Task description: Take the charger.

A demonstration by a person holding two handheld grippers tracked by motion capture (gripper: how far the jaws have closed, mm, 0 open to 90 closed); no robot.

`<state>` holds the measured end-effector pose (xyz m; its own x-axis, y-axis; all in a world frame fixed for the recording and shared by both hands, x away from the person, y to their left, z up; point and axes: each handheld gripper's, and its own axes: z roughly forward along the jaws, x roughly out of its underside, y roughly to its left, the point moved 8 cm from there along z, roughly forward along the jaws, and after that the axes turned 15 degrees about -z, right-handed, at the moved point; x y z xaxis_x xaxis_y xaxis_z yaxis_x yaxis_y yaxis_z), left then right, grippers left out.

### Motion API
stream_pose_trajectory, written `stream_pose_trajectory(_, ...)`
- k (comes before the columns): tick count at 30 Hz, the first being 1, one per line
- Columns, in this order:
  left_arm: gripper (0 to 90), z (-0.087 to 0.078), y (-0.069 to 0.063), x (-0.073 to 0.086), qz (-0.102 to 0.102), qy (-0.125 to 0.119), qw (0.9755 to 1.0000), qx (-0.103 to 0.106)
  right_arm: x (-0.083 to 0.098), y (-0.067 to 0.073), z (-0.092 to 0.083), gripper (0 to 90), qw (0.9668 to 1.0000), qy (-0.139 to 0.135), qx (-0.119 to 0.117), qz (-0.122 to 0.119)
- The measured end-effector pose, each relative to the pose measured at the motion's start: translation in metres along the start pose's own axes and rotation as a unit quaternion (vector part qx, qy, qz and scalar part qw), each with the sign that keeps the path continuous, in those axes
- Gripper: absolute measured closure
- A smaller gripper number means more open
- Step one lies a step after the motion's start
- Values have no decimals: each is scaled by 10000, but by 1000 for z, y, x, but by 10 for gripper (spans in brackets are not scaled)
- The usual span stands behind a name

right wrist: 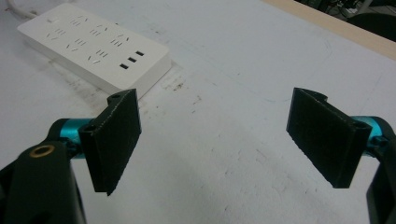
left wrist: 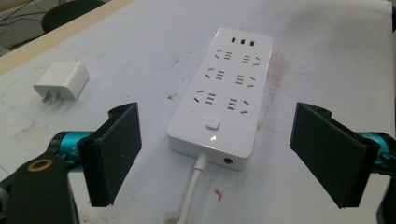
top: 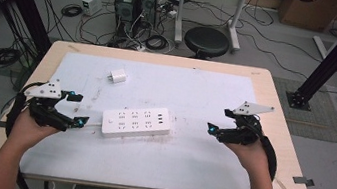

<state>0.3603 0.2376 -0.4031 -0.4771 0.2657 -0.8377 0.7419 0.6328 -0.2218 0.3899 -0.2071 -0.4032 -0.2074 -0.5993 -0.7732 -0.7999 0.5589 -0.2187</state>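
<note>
The left gripper (top: 77, 108) has its fingers wide and empty, near the cord end of the power strip (top: 137, 122), which lies mid-counter between both hands. The charger (top: 118, 76) lies beyond it, and the right gripper (top: 218, 121) is also wide and empty. A slanted grasp may make the smooth charger slip.
</note>
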Motion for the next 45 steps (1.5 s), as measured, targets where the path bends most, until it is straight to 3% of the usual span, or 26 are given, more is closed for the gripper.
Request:
stream_pose_trajectory(13, 165, 6, 7, -2, -128, 109, 9998, -141, 6, 0, 3, 181, 9999, 73, -19, 85)
stream_pose_trajectory(17, 165, 7, 10, -15, -145, 82, 9997, -189, 6, 0, 5, 181, 9999, 48, -14, 143)
stream_pose_trajectory(22, 166, 12, 22, -47, -122, -72, 9994, -329, 4, -2, 2, 181, 9999, 8, 9, 105)
stream_pose_trajectory(25, 167, 17, 31, -58, -115, -18, 9990, -439, 4, -1, 1, 181, 9999, 33, 24, 121)
stream_pose_trajectory(27, 168, 24, 43, -69, -99, 64, 9984, -551, 5, 0, 1, 181, 9999, 29, 23, 118)
stream_pose_trajectory(28, 168, 24, 43, -69, -99, 64, 9984, -551, 5, 1, 2, 181, 9999, 43, 25, 123)
stream_pose_trajectory(29, 167, 30, 52, -77, -187, 114, 9978, -621, 5, 2, 3, 181, 10000, 24, 7, 93)
stream_pose_trajectory(32, 167, 36, 61, -83, -229, 219, 9976, -612, 6, 4, 4, 181, 9999, 51, -8, 116)
stream_pose_trajectory(33, 168, 43, 71, -89, -307, 274, 9971, -634, 6, 7, 5, 181, 9999, 49, -33, 126)
stream_pose_trajectory(34, 168, 43, 71, -89, -307, 274, 9971, -634, 5, 8, 6, 181, 9999, 53, -35, 111)
stream_pose_trajectory(37, 168, 56, 91, -96, -317, 391, 9962, -714, 3, 9, 8, 181, 9999, 53, -33, 84)
stream_pose_trajectory(39, 167, 56, 91, -96, -317, 391, 9962, -714, 3, 10, 9, 181, 9999, 57, -45, 84)
stream_pose_trajectory(40, 167, 67, 106, -99, -351, 476, 9953, -764, 2, 10, 10, 181, 10000, 73, -33, 55)
stream_pose_trajectory(43, 167, 78, 121, -99, -379, 389, 9950, -836, 1, 10, 11, 181, 9999, 86, -51, 47)
stream_pose_trajectory(45, 167, 87, 131, -96, -404, 523, 9935, -927, 1, 11, 11, 181, 9999, 93, -33, 83)
